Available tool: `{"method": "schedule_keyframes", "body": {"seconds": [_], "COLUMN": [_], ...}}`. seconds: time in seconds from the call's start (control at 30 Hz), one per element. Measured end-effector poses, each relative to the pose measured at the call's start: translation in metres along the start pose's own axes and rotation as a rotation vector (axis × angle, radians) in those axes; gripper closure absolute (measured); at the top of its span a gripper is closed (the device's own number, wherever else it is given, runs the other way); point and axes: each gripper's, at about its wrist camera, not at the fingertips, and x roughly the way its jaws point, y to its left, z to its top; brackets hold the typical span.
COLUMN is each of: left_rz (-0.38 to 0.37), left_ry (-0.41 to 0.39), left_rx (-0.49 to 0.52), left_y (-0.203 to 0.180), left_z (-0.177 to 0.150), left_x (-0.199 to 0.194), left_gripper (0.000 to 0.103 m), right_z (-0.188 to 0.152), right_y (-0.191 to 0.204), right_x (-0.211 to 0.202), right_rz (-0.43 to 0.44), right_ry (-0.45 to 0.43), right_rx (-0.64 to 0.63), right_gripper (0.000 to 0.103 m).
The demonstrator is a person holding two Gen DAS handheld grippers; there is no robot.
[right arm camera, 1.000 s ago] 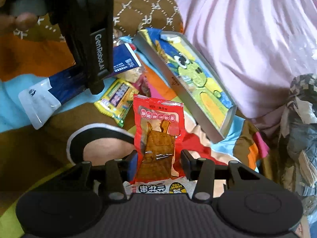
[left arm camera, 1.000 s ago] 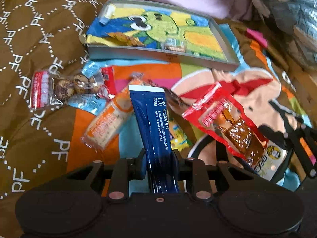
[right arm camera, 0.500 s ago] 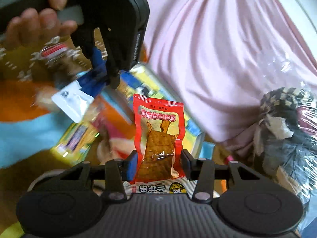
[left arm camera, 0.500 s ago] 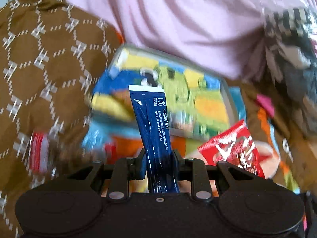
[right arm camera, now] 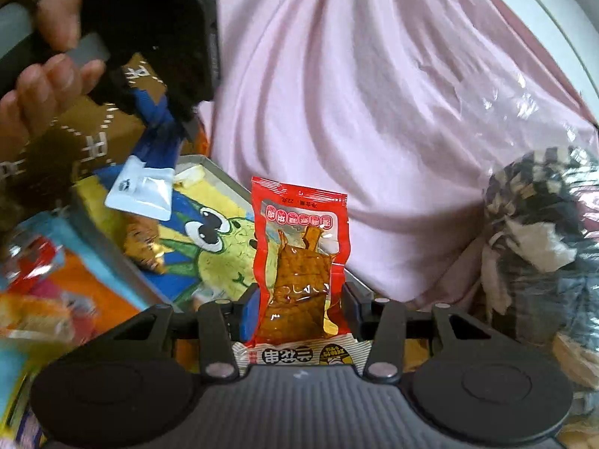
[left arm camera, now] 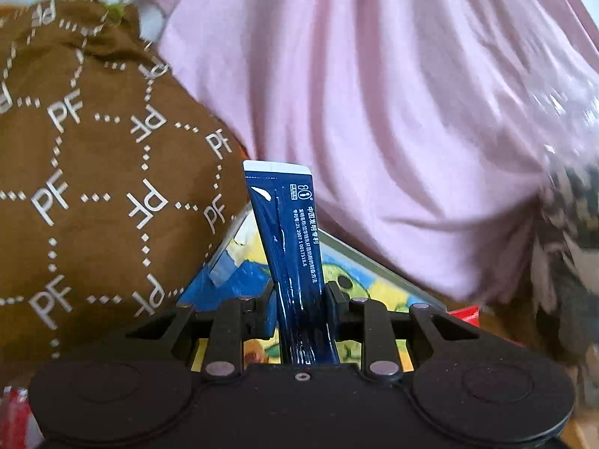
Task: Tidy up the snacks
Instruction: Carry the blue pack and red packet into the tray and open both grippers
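Left tool (left arm camera: 301, 308) is clamped near-closed on the lower part of a dark blue stick sachet (left arm camera: 290, 247), which stands upright between the pads; right tool (right arm camera: 299, 310) likewise pinches a red snack packet (right arm camera: 301, 262) by its lower end, so each wrapper projects forward, free to drop cleanly. Both are held above the cartoon-printed tray (right arm camera: 221, 181) lying on the bed, judged the collecting spot. A small wrapped snack (right arm camera: 144, 252) already sits inside it.

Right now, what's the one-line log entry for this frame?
left hand-held gripper: shut on blue sachet | right hand-held gripper: shut on red snack pack | both above tray
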Motion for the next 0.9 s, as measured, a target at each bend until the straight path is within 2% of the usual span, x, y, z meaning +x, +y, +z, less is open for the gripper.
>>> {"method": "schedule_keyframes", "body": {"seconds": [0.17,0.4,0.83,0.9], "left_rz": [-0.027,-0.027,-0.017,-0.007], "left_ry": [-0.024,-0.008,0.056,0.073], "left_rx": [-0.047,-0.003,0.05,0.067], "left_y": [0.01,0.01,0.002,0.0], "left_z": [-0.007,-0.024,-0.05,-0.053], "left_x": [0.019,0.041,0.062,0.064], "left_gripper": [0.076,0.076,0.075,0.074], "right_z": [-0.002,-0.012,-0.021,-0.022], "right_y": [-0.003,-0.005,-0.007,-0.007], "right_x": [0.03,0.056,0.068,0.068], "right_rz": [0.002,0.019,0.053,0.057], "right_ry": [0.038,0.085,0.134,0.129], "right_rx": [0.068,0.12,0.183,0.189], "right_gripper": [0.052,0.052,0.051,0.055]}}
